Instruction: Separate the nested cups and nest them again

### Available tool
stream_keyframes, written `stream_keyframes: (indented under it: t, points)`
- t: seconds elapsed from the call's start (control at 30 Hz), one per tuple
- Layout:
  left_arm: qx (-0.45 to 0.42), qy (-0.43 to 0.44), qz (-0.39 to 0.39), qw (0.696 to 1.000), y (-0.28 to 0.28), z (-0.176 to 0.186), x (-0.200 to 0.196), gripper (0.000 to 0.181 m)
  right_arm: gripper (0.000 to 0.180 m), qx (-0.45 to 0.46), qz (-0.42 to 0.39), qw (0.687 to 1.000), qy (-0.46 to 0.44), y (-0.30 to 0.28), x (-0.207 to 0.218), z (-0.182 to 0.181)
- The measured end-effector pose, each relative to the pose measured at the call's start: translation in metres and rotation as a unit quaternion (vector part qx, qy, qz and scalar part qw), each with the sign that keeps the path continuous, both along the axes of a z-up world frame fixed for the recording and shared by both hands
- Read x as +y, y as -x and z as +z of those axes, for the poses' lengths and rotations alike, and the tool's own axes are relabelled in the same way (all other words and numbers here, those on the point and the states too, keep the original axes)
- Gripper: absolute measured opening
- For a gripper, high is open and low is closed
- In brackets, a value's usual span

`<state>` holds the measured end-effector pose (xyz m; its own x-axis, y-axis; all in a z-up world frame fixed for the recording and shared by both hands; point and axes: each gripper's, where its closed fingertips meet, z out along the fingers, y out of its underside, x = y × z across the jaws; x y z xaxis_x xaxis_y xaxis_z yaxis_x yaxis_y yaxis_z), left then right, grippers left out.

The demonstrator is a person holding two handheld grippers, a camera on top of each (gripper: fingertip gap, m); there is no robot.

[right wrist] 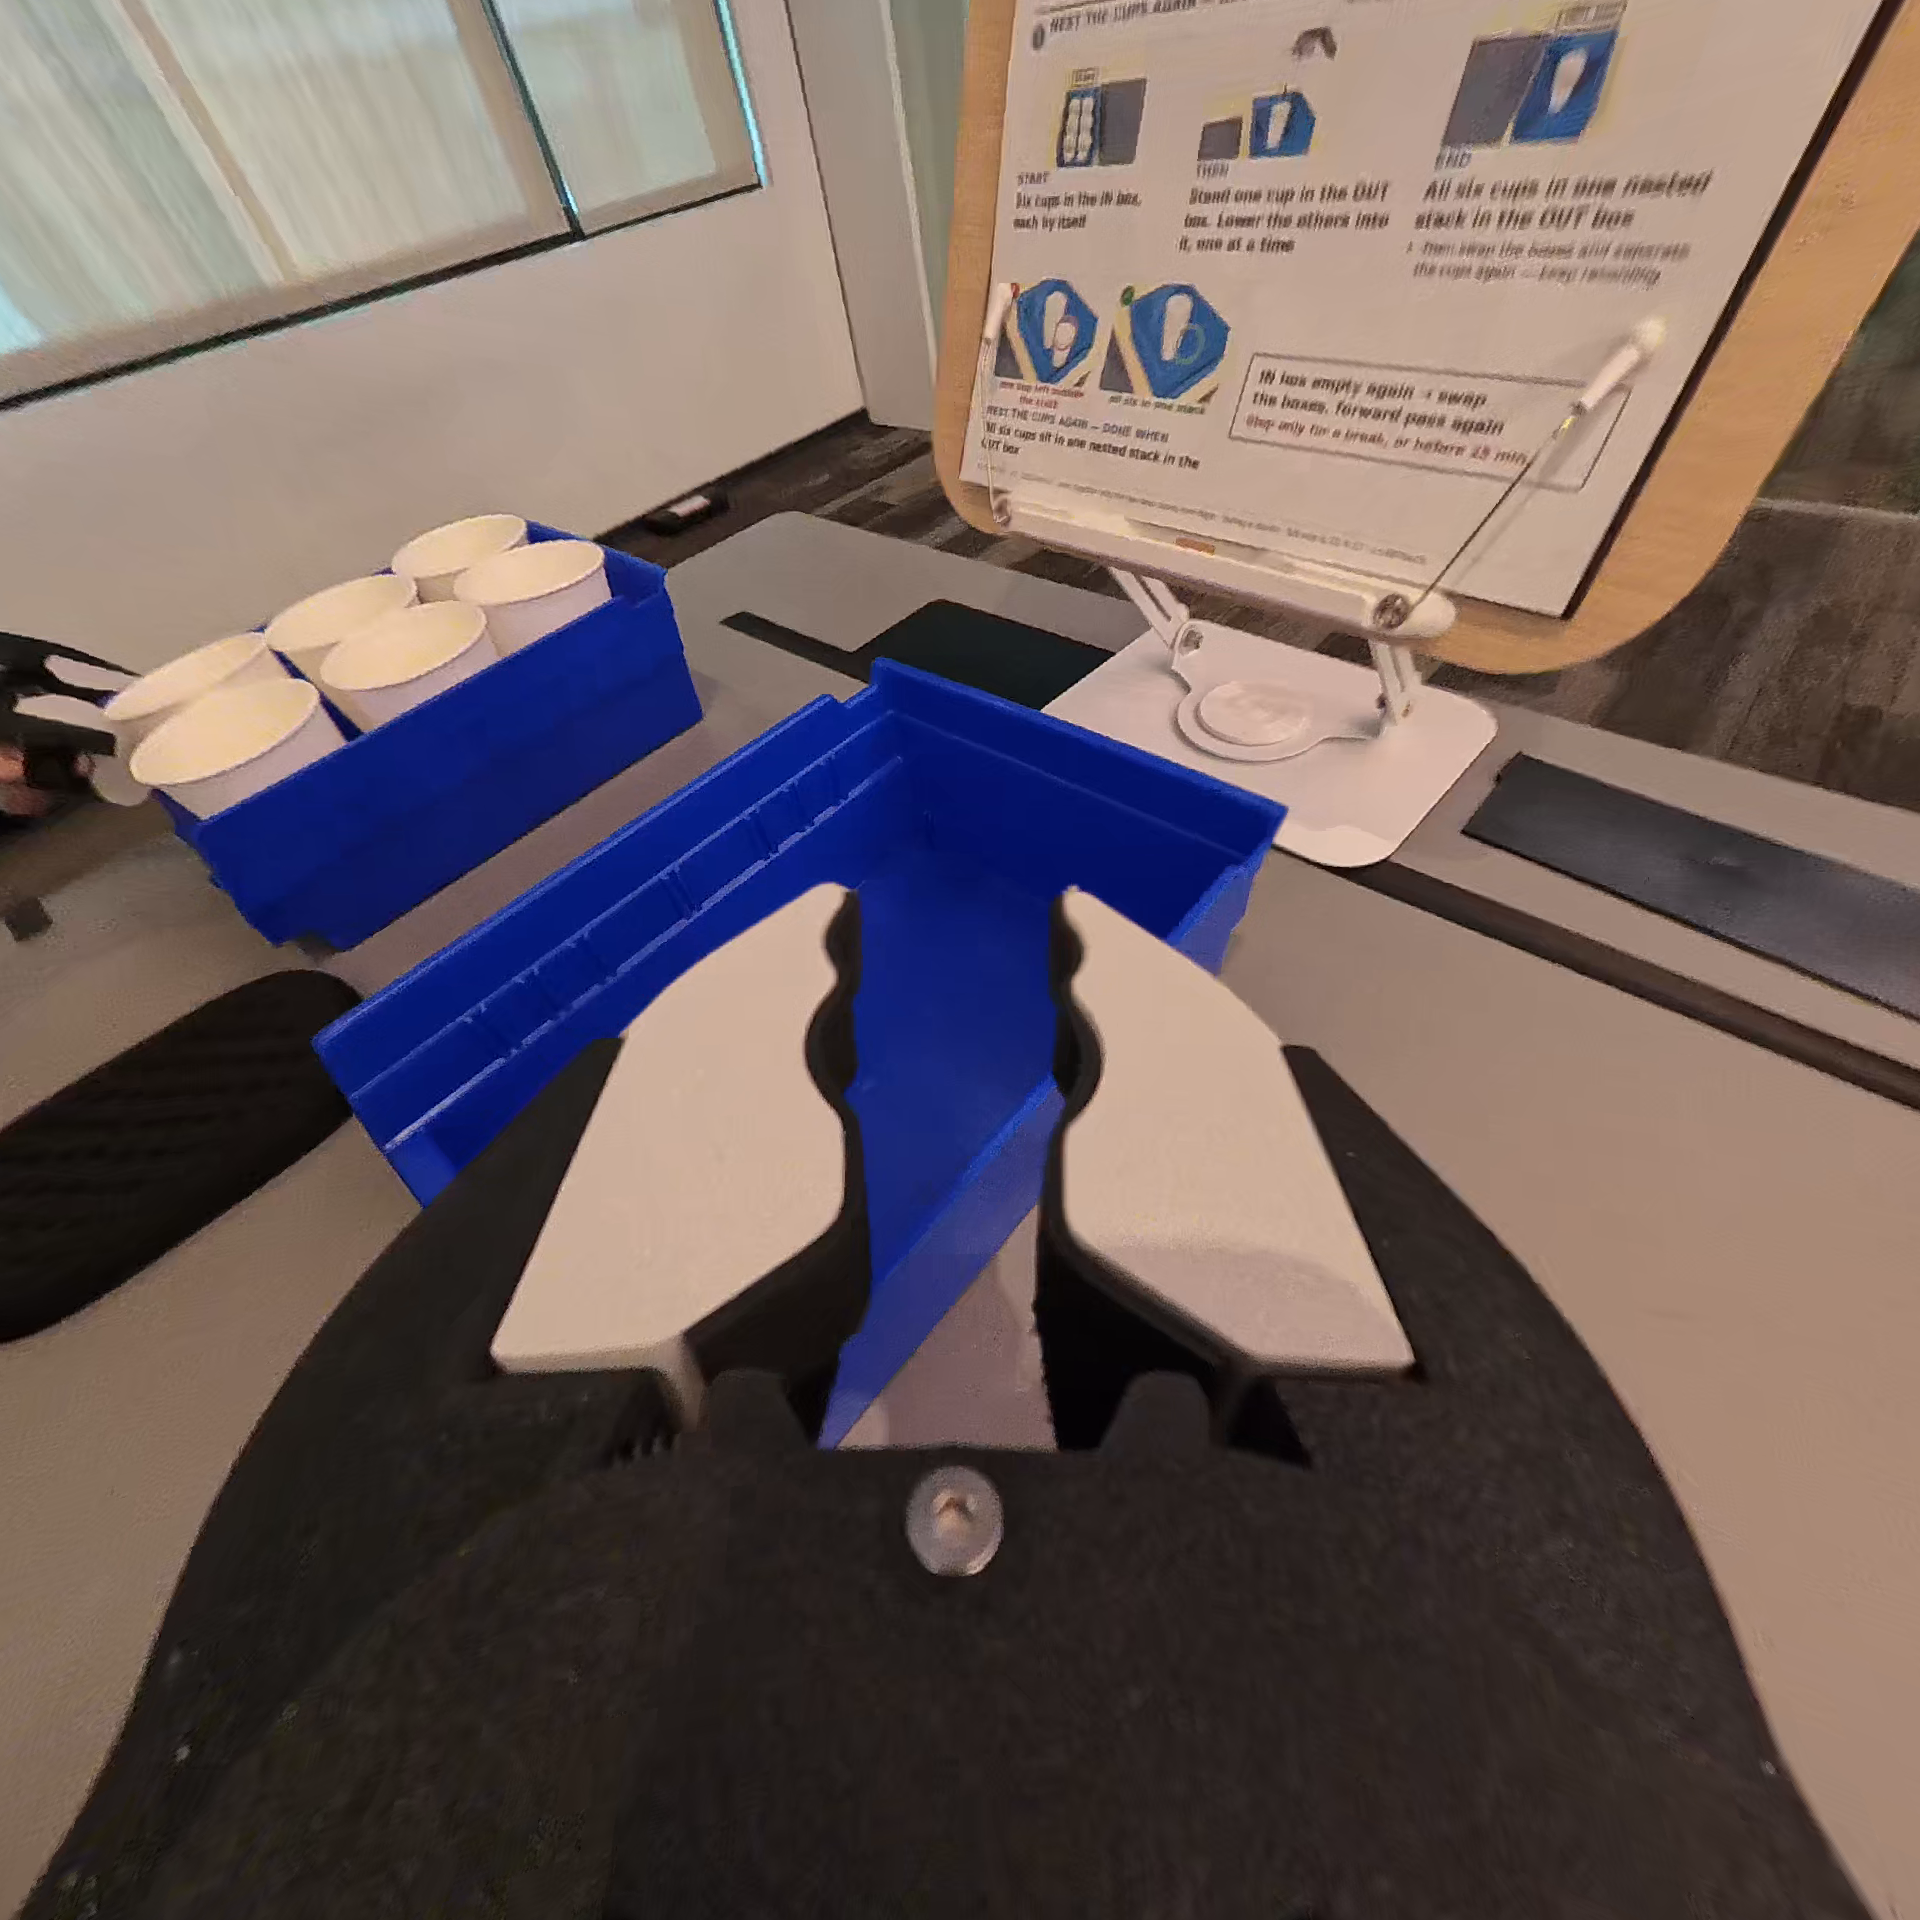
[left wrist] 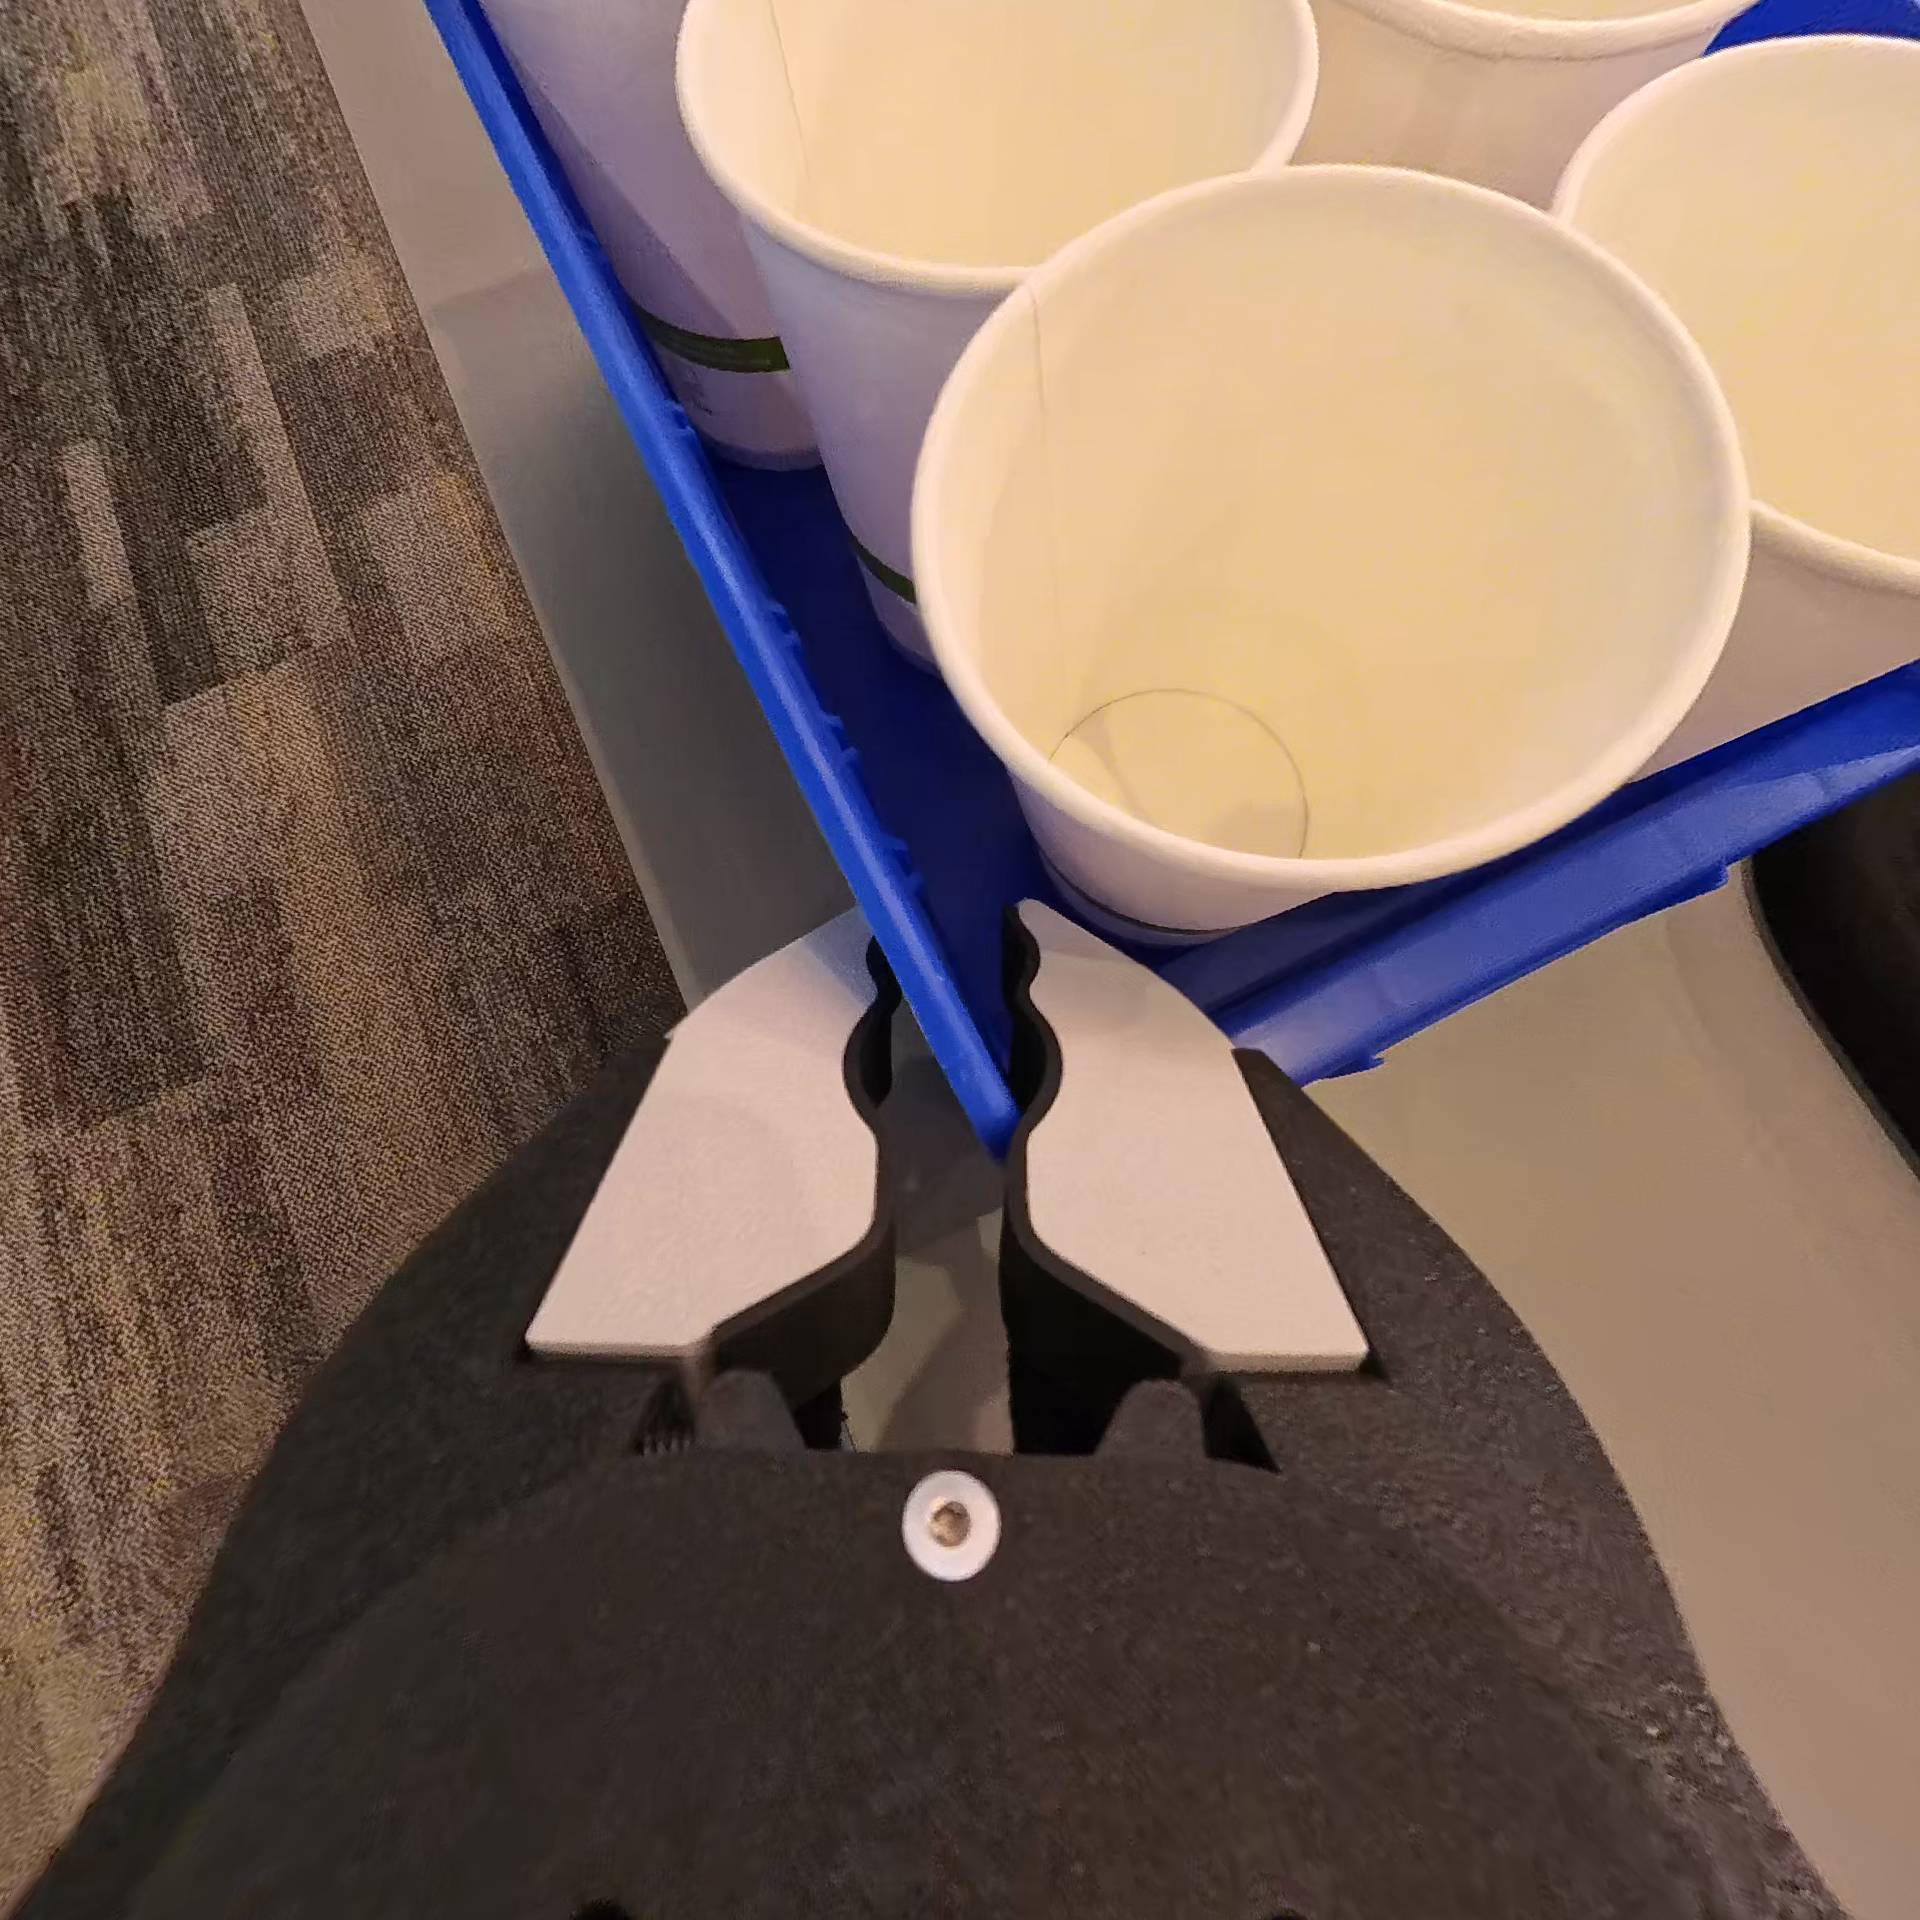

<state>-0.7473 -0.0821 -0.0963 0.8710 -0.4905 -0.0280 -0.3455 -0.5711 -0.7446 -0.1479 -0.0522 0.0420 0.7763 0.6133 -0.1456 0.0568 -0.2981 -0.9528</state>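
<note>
Several white paper cups (right wrist: pixel 405 655) stand singly in a blue bin (right wrist: pixel 447 790) at the left of the grey table. In the left wrist view the nearest cup (left wrist: pixel 1330 499) is upright and empty, with others (left wrist: pixel 987 135) behind it. My left gripper (left wrist: pixel 951 940) is shut on the near corner wall of that bin (left wrist: pixel 935 997); it also shows at the far left of the right wrist view (right wrist: pixel 62 707). A second blue bin (right wrist: pixel 935 831) is empty. My right gripper (right wrist: pixel 951 914) is open, its fingers astride that bin's near wall.
A wooden document stand (right wrist: pixel 1351 312) with an instruction sheet sits on a white base (right wrist: pixel 1351 748) behind the empty bin. Black mats (right wrist: pixel 156 1132) (right wrist: pixel 1683 862) lie on the table. The table edge (left wrist: pixel 499 582) and the carpet floor (left wrist: pixel 208 623) are left of the cup bin.
</note>
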Motion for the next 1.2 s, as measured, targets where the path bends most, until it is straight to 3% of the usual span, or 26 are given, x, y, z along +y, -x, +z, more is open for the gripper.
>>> stream_keyframes:
  t: [0.1, 0.23, 0.37, 0.53, 0.67, 0.73, 0.8, 0.97, 1.2]
  points:
    - [-0.019, 0.0, 0.005, 1.0, -0.001, -0.001, 0.0, 0.023, 0.005, 0.014, 0.018, 1.0, 0.017, -0.001, 0.004, -0.01]
    - [-0.036, -0.01, 0.036, 0.999, 0.006, -0.006, -0.002, 0.058, 0.018, 0.01, -0.02, 0.999, 0.041, -0.01, 0.017, -0.024]
    - [-0.029, -0.033, 0.07, 0.997, 0.02, -0.006, -0.009, 0.077, 0.039, -0.05, -0.056, 0.989, 0.13, -0.012, 0.024, -0.057]
    - [-0.023, -0.082, 0.111, 0.99, 0.031, 0.015, -0.019, 0.083, 0.051, -0.136, -0.089, 0.945, 0.284, -0.002, 0.021, -0.096]
    - [-0.013, -0.107, 0.138, 0.985, 0.03, 0.036, -0.028, 0.084, 0.055, -0.171, -0.12, 0.91, 0.357, 0.003, 0.029, -0.113]
    - [-0.018, -0.117, 0.148, 0.982, 0.023, 0.047, -0.033, 0.083, 0.053, -0.2, -0.13, 0.885, 0.4, 0.001, 0.029, -0.127]
    - [-0.034, -0.127, 0.143, 0.981, 0.008, 0.058, -0.039, 0.08, 0.039, -0.239, -0.139, 0.864, 0.421, -0.005, 0.029, -0.138]
    - [-0.036, -0.148, 0.135, 0.979, -0.033, 0.081, -0.056, 0.076, 0.007, -0.242, -0.126, 0.864, 0.423, 0.002, 0.036, -0.144]
    - [-0.048, -0.162, 0.093, 0.981, -0.109, 0.095, -0.077, 0.07, 0.004, -0.226, -0.123, 0.874, 0.412, -0.015, 0.052, -0.144]
